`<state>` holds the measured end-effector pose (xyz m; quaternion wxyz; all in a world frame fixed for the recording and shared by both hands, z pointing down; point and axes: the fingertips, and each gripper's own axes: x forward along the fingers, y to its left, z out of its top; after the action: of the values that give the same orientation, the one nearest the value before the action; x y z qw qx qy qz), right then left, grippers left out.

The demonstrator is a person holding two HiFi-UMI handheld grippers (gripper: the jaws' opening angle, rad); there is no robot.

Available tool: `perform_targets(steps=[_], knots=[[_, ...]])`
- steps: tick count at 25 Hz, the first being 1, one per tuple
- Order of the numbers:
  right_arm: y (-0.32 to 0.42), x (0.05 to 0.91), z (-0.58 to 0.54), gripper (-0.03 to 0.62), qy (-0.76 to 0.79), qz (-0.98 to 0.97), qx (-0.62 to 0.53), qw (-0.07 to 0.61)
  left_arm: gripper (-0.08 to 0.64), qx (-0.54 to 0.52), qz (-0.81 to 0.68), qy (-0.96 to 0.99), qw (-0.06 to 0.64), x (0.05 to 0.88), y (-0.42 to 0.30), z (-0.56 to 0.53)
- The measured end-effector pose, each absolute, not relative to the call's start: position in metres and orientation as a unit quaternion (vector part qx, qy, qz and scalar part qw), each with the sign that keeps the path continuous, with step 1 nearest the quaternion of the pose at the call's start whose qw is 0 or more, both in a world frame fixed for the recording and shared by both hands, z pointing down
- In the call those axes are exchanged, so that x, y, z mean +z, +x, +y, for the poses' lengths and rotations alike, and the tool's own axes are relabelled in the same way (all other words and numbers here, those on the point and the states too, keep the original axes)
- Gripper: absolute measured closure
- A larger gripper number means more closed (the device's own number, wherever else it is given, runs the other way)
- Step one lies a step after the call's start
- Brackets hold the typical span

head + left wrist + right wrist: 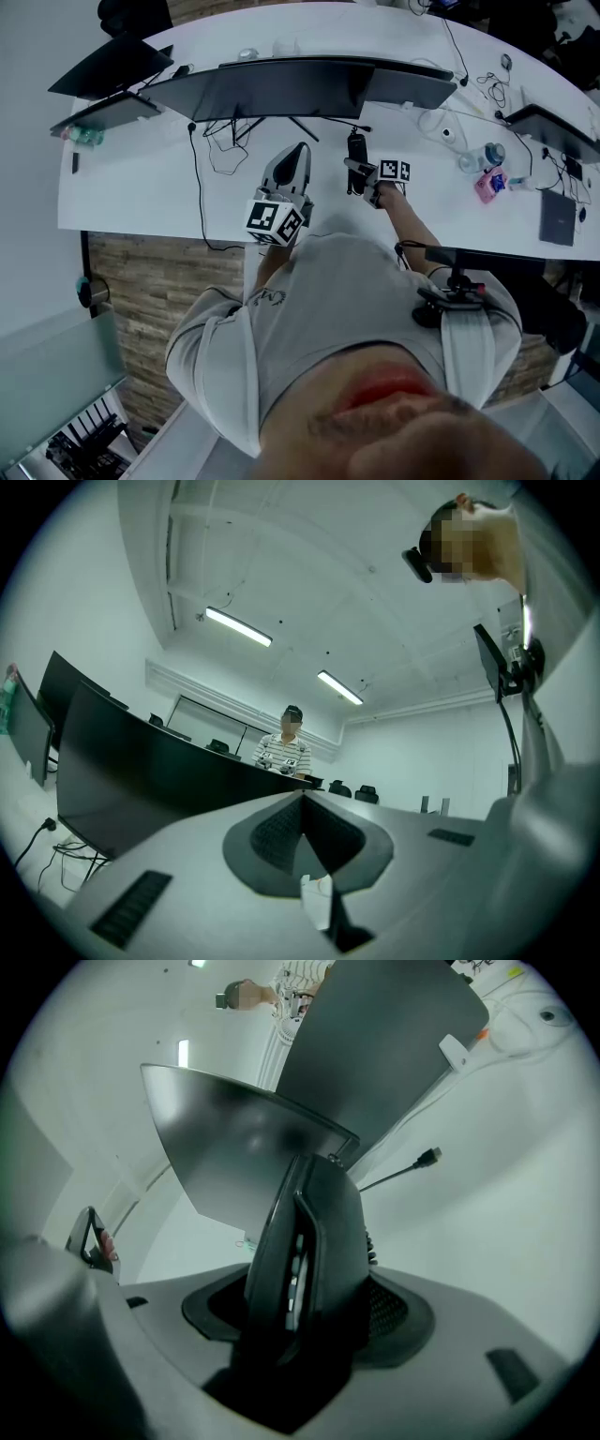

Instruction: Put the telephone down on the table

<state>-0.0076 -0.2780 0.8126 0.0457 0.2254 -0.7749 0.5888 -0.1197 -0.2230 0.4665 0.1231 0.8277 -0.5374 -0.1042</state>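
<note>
Fingers (392,1309) of right gripper (359,178) are clamping black telephone (314,1232) upright above white table (141,187), at 12 o'clock, ready for lowering | left gripper (304,822) at 11 o'clock is waiting, jaws together, empty

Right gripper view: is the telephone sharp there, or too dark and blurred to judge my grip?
Right gripper view: the telephone is near-black and soft so close to the lens, only faint keys showing, though it sits between the jaws; wide-angle bending curves the monitor. Head view: evenly lit, the telephone small but crisp against the white table.
</note>
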Motion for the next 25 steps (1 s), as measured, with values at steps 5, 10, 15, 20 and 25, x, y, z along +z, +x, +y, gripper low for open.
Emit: perform_targets(steps=[5, 10, 15, 20, 25], knots=[[-0.002, 0.837, -0.277, 0.287, 0.241, -0.763, 0.596, 0.065, 0.558, -0.101, -0.537, 0.829, 0.124, 0.472, -0.118, -0.224], [0.006, 0.857, -0.275, 0.288, 0.258, -0.754, 0.599, 0.084, 0.558, -0.099, -0.537, 0.829, 0.121, 0.471, -0.117, -0.225], [0.012, 0.875, -0.270, 0.288, 0.267, -0.745, 0.604, 0.098, 0.558, -0.094, -0.537, 0.830, 0.118, 0.470, -0.118, -0.223], [0.017, 0.889, -0.265, 0.287, 0.275, -0.736, 0.610, 0.107, 0.558, -0.093, -0.539, 0.828, 0.120, 0.470, -0.119, -0.222], [0.021, 0.897, -0.261, 0.287, 0.278, -0.731, 0.612, 0.117, 0.558, -0.088, -0.540, 0.829, 0.117, 0.469, -0.119, -0.221]])
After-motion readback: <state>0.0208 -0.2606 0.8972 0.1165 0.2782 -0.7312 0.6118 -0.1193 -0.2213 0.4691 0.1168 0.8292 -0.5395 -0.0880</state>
